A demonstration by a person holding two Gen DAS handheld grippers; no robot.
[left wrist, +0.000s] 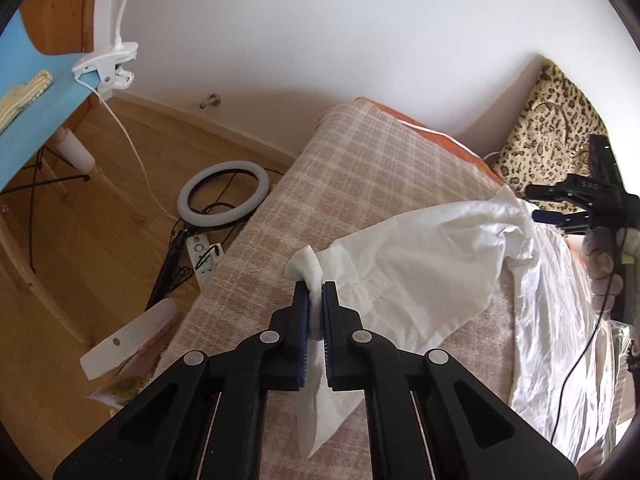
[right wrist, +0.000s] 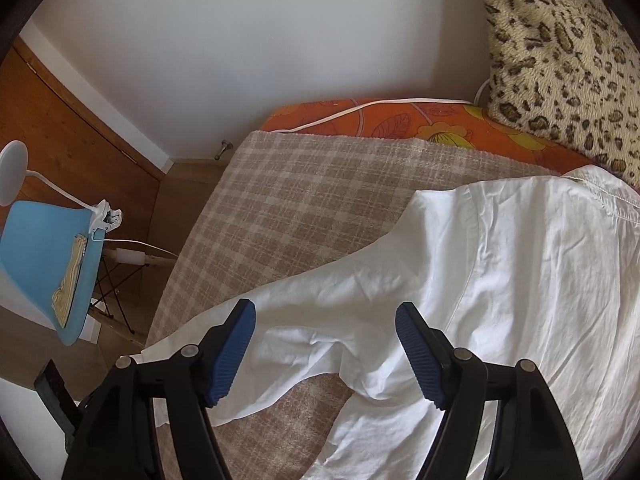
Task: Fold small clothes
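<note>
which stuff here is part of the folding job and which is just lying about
Part of the job:
- white shirt
- left gripper, shut on the shirt's cuff
- right gripper, open above the sleeve
- checked blanket underneath

Lying about:
- leopard cushion
- ring light
- blue chair
- clip lamp

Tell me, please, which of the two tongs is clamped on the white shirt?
The left tongs: their blue pads are shut on a bunched sleeve of the white shirt. The right tongs hang over the shirt with pads wide apart, gripping nothing.
</note>
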